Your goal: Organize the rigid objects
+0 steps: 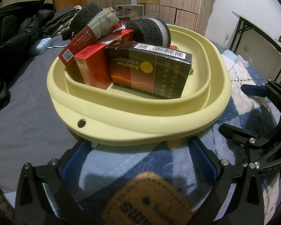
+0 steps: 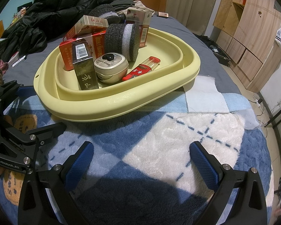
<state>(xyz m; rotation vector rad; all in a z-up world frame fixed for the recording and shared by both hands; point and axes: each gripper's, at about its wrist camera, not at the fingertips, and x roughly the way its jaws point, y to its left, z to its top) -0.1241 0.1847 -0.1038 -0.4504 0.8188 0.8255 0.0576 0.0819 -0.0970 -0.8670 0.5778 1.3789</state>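
Observation:
A pale yellow basin (image 1: 121,112) (image 2: 121,101) sits on a bed and holds several rigid objects: a dark Huang Shan cigarette box (image 1: 149,69) (image 2: 85,69), red cigarette boxes (image 1: 92,65) (image 2: 88,45), two dark foam rolls (image 1: 149,31) (image 2: 121,41), a round tin (image 2: 110,67) and a red toothpick case (image 2: 142,69). My left gripper (image 1: 138,157) is open and empty just in front of the basin's near rim. My right gripper (image 2: 140,159) is open and empty over the blanket, short of the basin. Each gripper shows at the edge of the other's view.
A blue and white plush blanket (image 2: 178,131) with a tan patch (image 1: 149,200) lies under the grippers. Black jackets (image 2: 56,9) are heaped at the back left of the grey sheet. Wooden cabinets (image 2: 243,28) stand on the right, a black-legged table (image 1: 252,28) too.

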